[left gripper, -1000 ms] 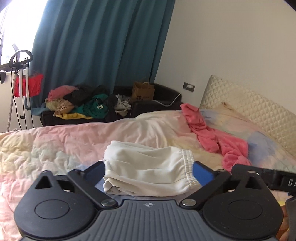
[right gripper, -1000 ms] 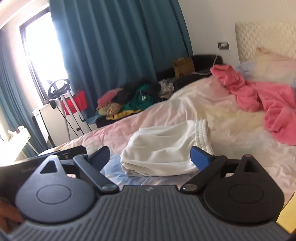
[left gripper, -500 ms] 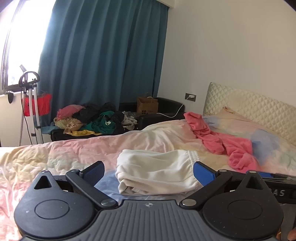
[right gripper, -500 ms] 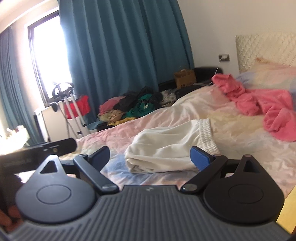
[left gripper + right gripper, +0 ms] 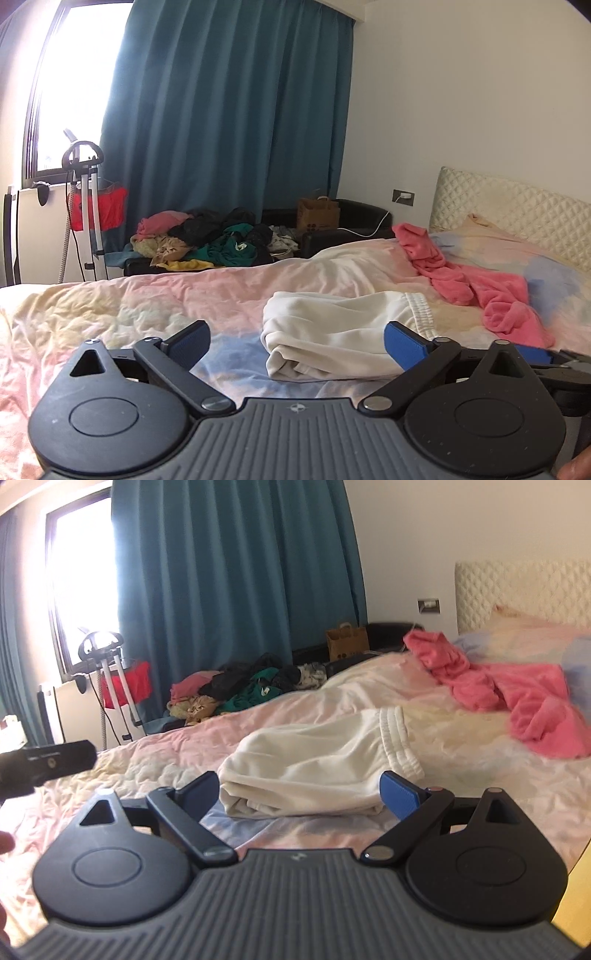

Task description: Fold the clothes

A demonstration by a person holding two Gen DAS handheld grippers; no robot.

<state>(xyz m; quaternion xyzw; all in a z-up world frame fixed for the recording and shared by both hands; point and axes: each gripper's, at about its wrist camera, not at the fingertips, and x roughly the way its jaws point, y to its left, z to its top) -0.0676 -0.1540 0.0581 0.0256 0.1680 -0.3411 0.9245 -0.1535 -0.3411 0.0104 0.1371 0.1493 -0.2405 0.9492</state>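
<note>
- Far left in the left wrist view, a clothes steamer stand (image 5: 84, 206) with a red garment (image 5: 98, 208) stands by the window; it plays no part in the fold.
- Next along, a heap of unfolded clothes (image 5: 207, 240) lies on a low black sofa (image 5: 354, 218) behind the bed (image 5: 110, 306), well apart from both grippers.
- A brown paper bag (image 5: 318, 213) stands on the sofa; dark marks show on its front, too small to read.
- The left gripper (image 5: 297, 341) hangs over the near edge of the bed with its blue pads spread wide and nothing between them.
- The folded white sweatpants (image 5: 343, 332) lie on the bedspread just ahead of the fingers, right of centre in this view. Their long axis runs left to right, folded end to the left and ribbed elastic waistband to the right.
- The right gripper (image 5: 299, 792) also has its fingers apart and empty. The sweatpants (image 5: 317, 764) sit centred between its pads, so it looks the better lined-up of the two, though neither touches the cloth.
- Faint white lettering shows on the black bar of the left gripper at the left edge of the right wrist view; it cannot be read.
- Furthest right, a crumpled pink garment (image 5: 476, 284) lies near the pillows and quilted headboard (image 5: 517, 214), probably the next piece to fold.
</note>
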